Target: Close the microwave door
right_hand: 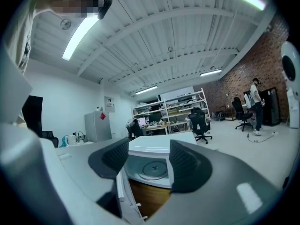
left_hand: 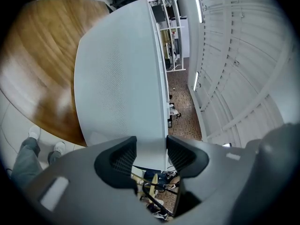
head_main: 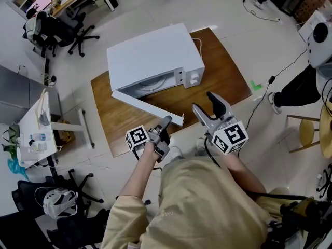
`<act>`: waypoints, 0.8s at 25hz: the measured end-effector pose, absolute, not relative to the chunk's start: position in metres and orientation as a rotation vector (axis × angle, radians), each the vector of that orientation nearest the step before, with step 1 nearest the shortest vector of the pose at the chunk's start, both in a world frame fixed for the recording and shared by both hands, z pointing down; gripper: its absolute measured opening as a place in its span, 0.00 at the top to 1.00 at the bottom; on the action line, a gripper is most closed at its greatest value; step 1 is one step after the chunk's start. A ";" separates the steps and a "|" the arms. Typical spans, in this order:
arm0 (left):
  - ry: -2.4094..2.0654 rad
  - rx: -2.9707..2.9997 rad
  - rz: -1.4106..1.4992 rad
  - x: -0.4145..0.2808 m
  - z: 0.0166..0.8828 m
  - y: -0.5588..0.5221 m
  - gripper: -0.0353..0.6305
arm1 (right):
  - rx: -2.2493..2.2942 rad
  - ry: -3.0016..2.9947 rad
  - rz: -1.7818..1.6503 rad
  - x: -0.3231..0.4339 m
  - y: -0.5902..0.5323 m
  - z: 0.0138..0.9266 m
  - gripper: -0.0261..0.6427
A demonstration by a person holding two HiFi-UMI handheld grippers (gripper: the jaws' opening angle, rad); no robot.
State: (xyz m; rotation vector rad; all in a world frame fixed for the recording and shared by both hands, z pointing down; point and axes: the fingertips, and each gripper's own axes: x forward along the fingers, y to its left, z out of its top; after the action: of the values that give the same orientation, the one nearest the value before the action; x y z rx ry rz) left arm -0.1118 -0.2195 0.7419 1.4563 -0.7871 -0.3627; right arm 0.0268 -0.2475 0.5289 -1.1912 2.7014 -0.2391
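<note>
A white microwave [head_main: 150,53] stands on a wooden table [head_main: 223,77]. Its door [head_main: 145,105] is swung out toward me, and the cavity with the glass turntable [right_hand: 152,168] shows. My left gripper [head_main: 167,121] lies against the door's outer face near its free end. In the left gripper view the door panel [left_hand: 122,69] fills the gap between the jaws of that gripper [left_hand: 151,146], which stand apart and clamp nothing. My right gripper [head_main: 203,100] hovers to the right of the door's end, jaws apart and empty. It [right_hand: 149,149] faces the microwave [right_hand: 154,146].
Office chairs [head_main: 62,32] stand at the back left. A small side table [head_main: 36,123] with bottles is on the left. A wooden stool [head_main: 311,134] and a standing person [head_main: 306,87] are on the right. A cable [head_main: 259,102] runs across the floor.
</note>
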 end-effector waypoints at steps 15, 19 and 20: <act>-0.830 1.379 -0.462 -0.086 0.738 -0.294 0.63 | -1.213 2.690 -0.224 0.030 -0.247 0.514 0.57; -0.838 1.343 -0.483 -0.082 0.743 -0.319 0.63 | -1.230 2.683 -0.230 0.035 -0.249 0.519 0.57; -0.841 1.336 -0.491 -0.082 0.744 -0.325 0.63 | -1.236 2.682 -0.229 0.036 -0.249 0.521 0.57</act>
State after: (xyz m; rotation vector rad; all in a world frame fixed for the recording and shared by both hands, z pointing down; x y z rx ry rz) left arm -0.0822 -0.3253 0.7442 1.3362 -0.8411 -0.4912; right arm 0.0363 -0.2494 0.5205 -1.2357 2.6816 -0.2293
